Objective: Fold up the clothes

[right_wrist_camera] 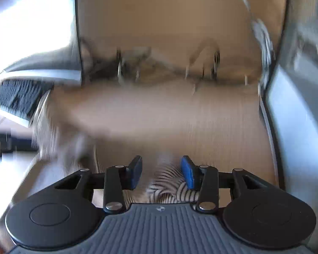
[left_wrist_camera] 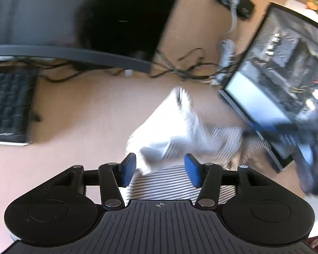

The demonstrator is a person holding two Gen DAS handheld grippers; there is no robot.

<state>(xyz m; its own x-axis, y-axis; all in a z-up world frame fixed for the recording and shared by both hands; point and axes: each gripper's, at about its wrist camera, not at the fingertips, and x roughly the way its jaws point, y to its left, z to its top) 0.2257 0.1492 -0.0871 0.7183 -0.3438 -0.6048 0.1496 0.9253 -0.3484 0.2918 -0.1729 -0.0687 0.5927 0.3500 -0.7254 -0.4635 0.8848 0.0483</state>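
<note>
A black-and-white striped garment (left_wrist_camera: 180, 133) lies bunched on the tan wooden desk (left_wrist_camera: 84, 105), its near part running under and between my left gripper's blue pads. My left gripper (left_wrist_camera: 160, 171) is open just above it, with cloth in the gap but not clamped. In the blurred right wrist view the same striped cloth (right_wrist_camera: 169, 184) shows between and below the blue pads of my right gripper (right_wrist_camera: 161, 172), which is open. More of the cloth trails off blurred to the left (right_wrist_camera: 59, 144).
A black keyboard (left_wrist_camera: 8, 105) lies at the left, under a monitor edge (left_wrist_camera: 74, 54). An open computer case (left_wrist_camera: 286, 74) stands at the right, with tangled cables (left_wrist_camera: 190, 67) behind the garment. A dark blurred shape (left_wrist_camera: 315, 158), unclear, is at the far right.
</note>
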